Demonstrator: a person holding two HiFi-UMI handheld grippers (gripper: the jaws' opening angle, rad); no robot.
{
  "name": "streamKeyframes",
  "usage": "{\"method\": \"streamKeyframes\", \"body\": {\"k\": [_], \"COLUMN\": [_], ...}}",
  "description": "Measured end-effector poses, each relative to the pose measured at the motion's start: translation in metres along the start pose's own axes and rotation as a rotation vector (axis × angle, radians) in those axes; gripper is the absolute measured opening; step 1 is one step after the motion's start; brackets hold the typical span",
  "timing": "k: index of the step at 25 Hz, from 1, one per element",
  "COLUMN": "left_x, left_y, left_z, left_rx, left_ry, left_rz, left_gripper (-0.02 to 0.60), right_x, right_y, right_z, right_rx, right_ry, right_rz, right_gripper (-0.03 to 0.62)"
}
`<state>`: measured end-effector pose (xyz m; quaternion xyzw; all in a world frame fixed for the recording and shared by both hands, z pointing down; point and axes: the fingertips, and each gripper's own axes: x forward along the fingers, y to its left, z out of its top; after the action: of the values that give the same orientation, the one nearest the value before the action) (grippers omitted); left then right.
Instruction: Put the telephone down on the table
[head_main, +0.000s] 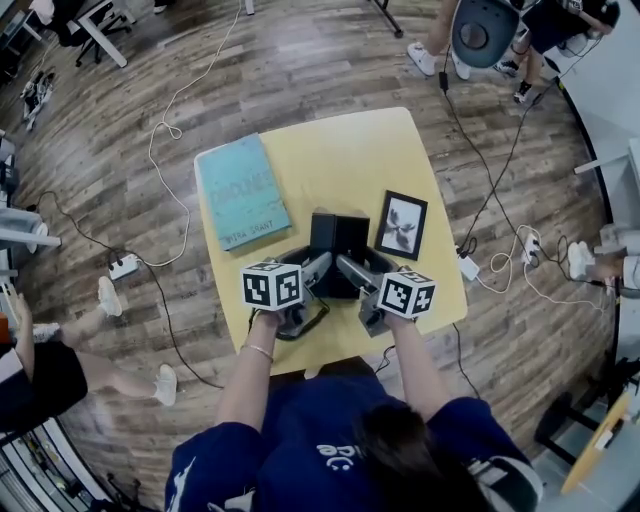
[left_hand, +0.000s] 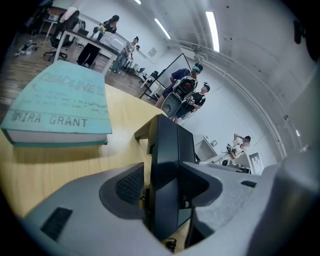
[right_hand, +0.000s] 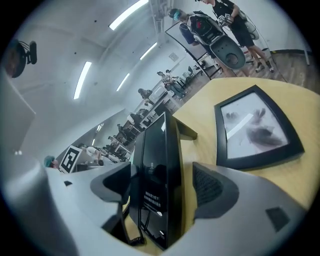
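Dark hair and a navy shirt of the person (head_main: 330, 450) fill the bottom of the head view, and two bare forearms reach forward to the two grippers. Each gripper is of smooth grey plastic and carries one marker cube (head_main: 272, 285) with black and white squares.

One telephone (head_main: 335, 245) is between them, over the near half of the bench (head_main: 350, 150). It is black and glossy, with flat faces and sharp edges, and both gripper views see it edge-on. One black coiled cord (head_main: 312, 318) hangs from it. Whether its underside touches the bench I cannot tell.

The left gripper (left_hand: 167, 185) has its two fingers (left_hand: 131, 184) closed narrow on the telephone, with the ribbed pads against both faces. The right gripper (right_hand: 162, 185) also has the telephone between its two fingers (right_hand: 210, 189). One is against the glossy face, but a thin strip of yellow bench shows between the other ribbed pad and the telephone, so this pair stands slightly apart.

The bench is one square top, pale yellow and smooth, with rounded corners. On it lie one teal paperback book (head_main: 243, 192) with a matt cover and "MIRA GRANT" on the spine, and one framed picture (head_main: 402, 225) with a black rectangular frame and a grey print. Around the bench is a floor (head_main: 300, 50) of wood planks with several thin cables (head_main: 165, 130).
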<state>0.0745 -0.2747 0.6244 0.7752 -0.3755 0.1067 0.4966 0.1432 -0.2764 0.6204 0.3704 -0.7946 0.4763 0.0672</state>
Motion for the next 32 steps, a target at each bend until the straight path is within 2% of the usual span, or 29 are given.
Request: {"method": "streamKeyframes", "body": {"k": [4, 9, 13, 16, 21, 24, 29, 32], "left_x": [-0.013, -0.038, -0.063, -0.085, -0.117, -0.135, -0.158, -0.164], "left_y": [0.002, -0.011, -0.033, -0.053, -0.085, -0.102, -0.116, -0.119], "left_z": [0.011, 0.024, 0.027, 0.030, 0.021, 0.014, -0.003, -0.014], "left_rx": [0.031, 0.139, 0.223, 0.246, 0.388, 0.432, 0.472, 0.466], "left_ry": [-0.062, -0.116, -0.163, -0.229, -0.280, -0.317, -0.337, -0.321], "left_rz": [0.054, 0.100, 0.093, 0.061, 0.075, 0.080, 0.070, 0.029], "left_gripper": [0.224, 0.229, 0.229, 0.229, 0.229, 0.227, 0.227, 0.225], "right_x": [-0.014, -0.035, -0.053, -0.065, -0.089, -0.101, -0.114, -0.116], "right_y": [0.004, 0.022, 0.045, 0.064, 0.091, 0.103, 0.121, 0.131], "right_z": [0.009, 0.026, 0.039, 0.045, 0.039, 0.029, 0.009, -0.002], "right_rx": [-0.050, -0.202, -0.300, -0.306, -0.331, -0.344, -0.327, -0.369], "right_ry": [-0.052, -0.105, -0.173, -0.236, -0.288, -0.304, -0.325, -0.314], "right_rz": [-0.057, -0.122, -0.150, -0.133, -0.122, -0.125, -0.119, -0.127], "right_gripper": [0.391, 0.391, 0.391, 0.390, 0.390, 0.390, 0.390, 0.388]}}
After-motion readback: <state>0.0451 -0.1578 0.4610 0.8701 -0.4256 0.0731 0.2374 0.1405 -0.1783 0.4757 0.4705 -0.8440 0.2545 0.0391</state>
